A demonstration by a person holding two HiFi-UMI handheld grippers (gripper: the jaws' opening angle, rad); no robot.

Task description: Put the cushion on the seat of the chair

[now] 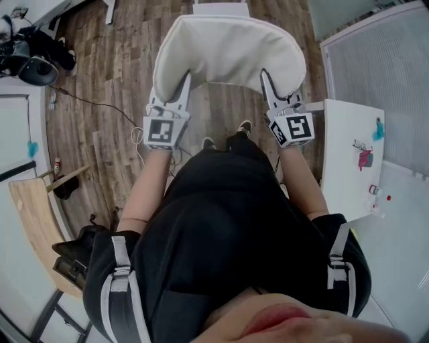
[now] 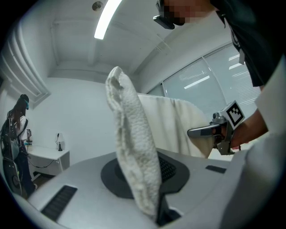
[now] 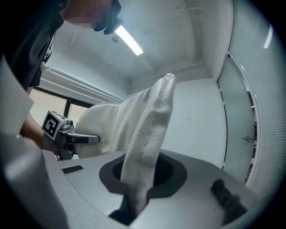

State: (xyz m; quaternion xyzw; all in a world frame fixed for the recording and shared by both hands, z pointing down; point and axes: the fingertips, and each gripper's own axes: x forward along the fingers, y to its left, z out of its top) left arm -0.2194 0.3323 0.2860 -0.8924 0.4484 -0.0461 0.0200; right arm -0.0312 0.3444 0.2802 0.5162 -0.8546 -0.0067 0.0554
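Note:
A cream, curved cushion (image 1: 228, 50) hangs in the air in front of the person, above the wooden floor. My left gripper (image 1: 182, 84) is shut on its left edge and my right gripper (image 1: 267, 79) is shut on its right edge. In the left gripper view the cushion's fleecy edge (image 2: 134, 152) rises from between the jaws, and the right gripper (image 2: 210, 130) shows at the far side. The right gripper view shows the other edge (image 3: 147, 134) pinched the same way, with the left gripper (image 3: 76, 138) beyond. A white piece of furniture (image 1: 221, 8) peeks out past the cushion; what it is stays hidden.
A white table (image 1: 348, 154) with small red items stands at the right. A wooden board (image 1: 33, 221) and a black bag (image 1: 74, 248) lie at the left. Cables (image 1: 100, 104) trail over the wooden floor, and dark gear (image 1: 27, 60) sits at the top left.

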